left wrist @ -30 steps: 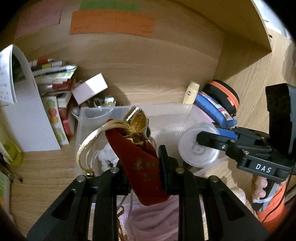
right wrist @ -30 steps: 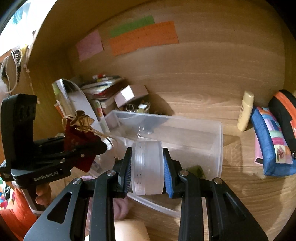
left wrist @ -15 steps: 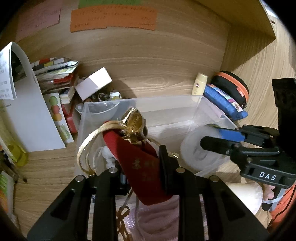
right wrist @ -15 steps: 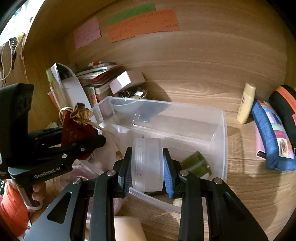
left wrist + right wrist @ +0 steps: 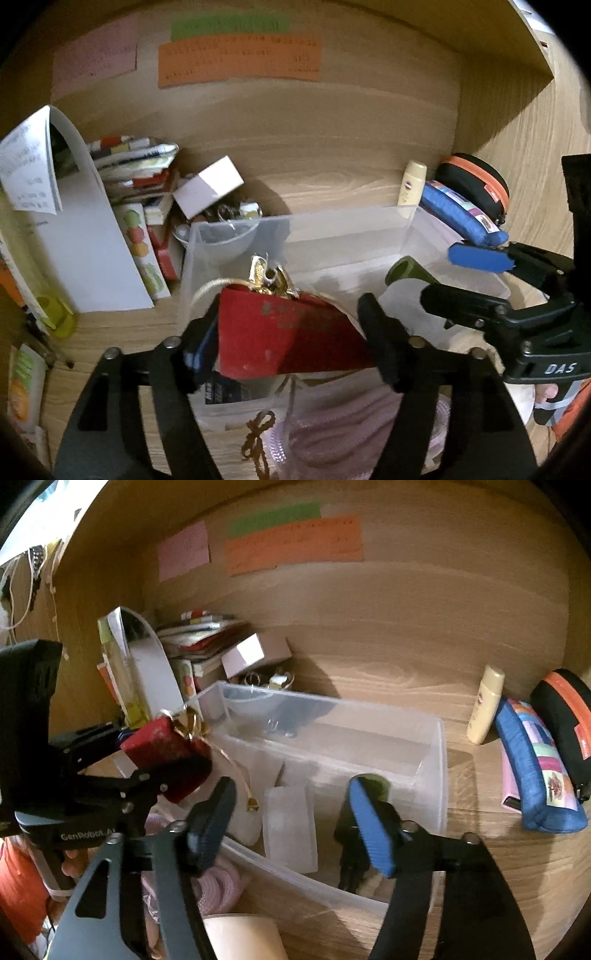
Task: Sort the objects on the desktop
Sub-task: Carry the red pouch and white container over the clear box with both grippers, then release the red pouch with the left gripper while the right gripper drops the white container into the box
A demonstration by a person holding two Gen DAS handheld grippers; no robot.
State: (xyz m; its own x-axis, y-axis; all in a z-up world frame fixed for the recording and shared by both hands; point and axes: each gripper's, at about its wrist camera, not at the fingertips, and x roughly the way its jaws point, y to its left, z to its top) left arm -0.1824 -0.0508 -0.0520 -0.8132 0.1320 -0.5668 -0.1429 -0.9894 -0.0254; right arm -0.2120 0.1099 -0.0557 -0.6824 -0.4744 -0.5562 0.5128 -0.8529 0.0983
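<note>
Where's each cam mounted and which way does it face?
Left wrist: on the left gripper, facing forward and down at the clear bin; own fingers around the red pouch, right gripper at right.
Right wrist: on the right gripper, facing forward and down into the bin; own open fingers, left gripper with pouch at left.
Shared: bin, pouch, orange note, blue pencil case.

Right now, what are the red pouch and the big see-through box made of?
Pouch: likely soft cloth, maybe velvet; it looks matte and sags, with a shiny gold top. Box: likely plastic; its stiff, cloudy walls show things through them.
</note>
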